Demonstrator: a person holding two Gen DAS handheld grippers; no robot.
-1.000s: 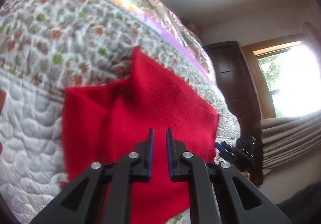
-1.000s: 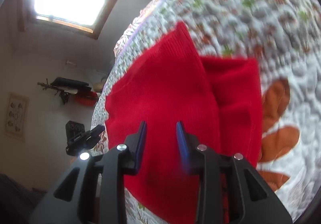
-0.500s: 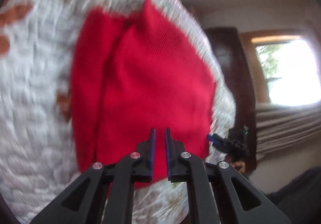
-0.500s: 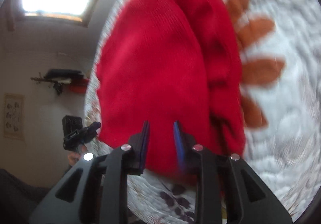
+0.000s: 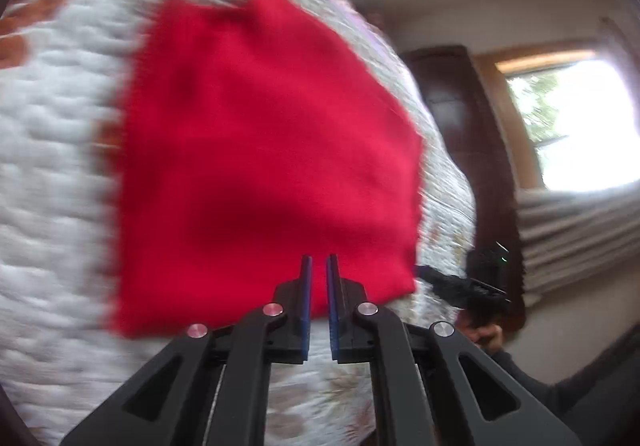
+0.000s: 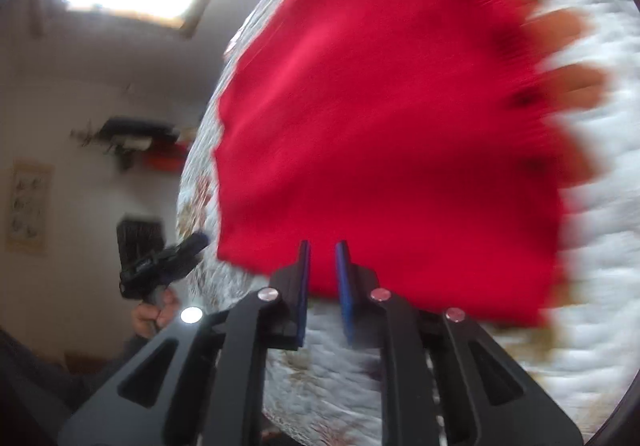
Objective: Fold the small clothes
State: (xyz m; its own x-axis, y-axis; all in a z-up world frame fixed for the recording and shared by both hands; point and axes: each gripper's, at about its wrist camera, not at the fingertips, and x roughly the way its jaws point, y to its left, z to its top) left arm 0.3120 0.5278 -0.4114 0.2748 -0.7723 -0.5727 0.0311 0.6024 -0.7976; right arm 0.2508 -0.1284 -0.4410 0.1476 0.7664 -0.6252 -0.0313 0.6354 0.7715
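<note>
- The red cloth (image 5: 264, 166) lies folded on the quilt (image 5: 52, 166), which has white stitching and orange leaf shapes. Both pictures are blurry.
- The left gripper (image 5: 318, 266) sits at the near edge of the red cloth. Its jaws have a thin gap and hold nothing.
- The right gripper (image 6: 322, 250) is also at the red cloth's near edge. Its jaws are a little apart and hold nothing.
- A hand (image 6: 154, 316) holds the other tool beside the quilt.
</note>
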